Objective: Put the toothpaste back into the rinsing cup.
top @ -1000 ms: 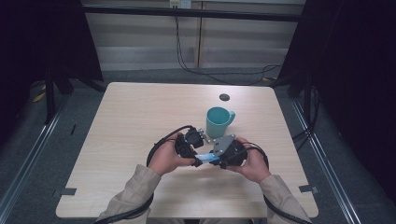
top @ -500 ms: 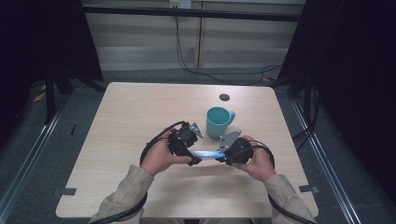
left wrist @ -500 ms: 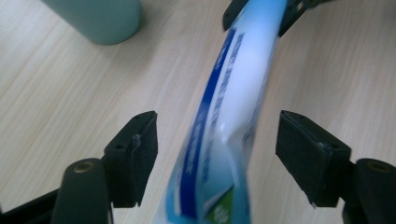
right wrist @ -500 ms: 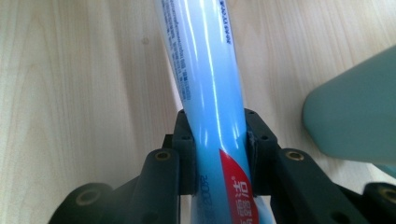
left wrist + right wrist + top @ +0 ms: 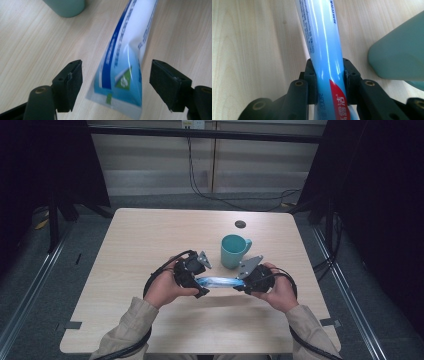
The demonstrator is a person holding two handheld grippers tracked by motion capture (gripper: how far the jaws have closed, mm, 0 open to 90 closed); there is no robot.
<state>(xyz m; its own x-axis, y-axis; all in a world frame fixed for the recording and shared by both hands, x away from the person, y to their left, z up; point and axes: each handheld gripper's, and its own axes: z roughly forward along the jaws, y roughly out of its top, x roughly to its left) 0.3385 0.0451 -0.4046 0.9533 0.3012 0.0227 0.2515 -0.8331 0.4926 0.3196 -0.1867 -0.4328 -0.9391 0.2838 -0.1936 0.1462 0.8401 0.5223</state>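
Both forearms come in from the bottom, sleeves in a light tan, hands angled in toward each other. The left tool (image 5: pixel 200 287) points right toward its partner, with its jaws standing wide apart; they've just been opening, and the tube's (image 5: pixel 125 62) flat end sits loose between them without touching either pad. The right tool (image 5: pixel 241 285) points back at it, jaws clamped tight on the tube's other end.
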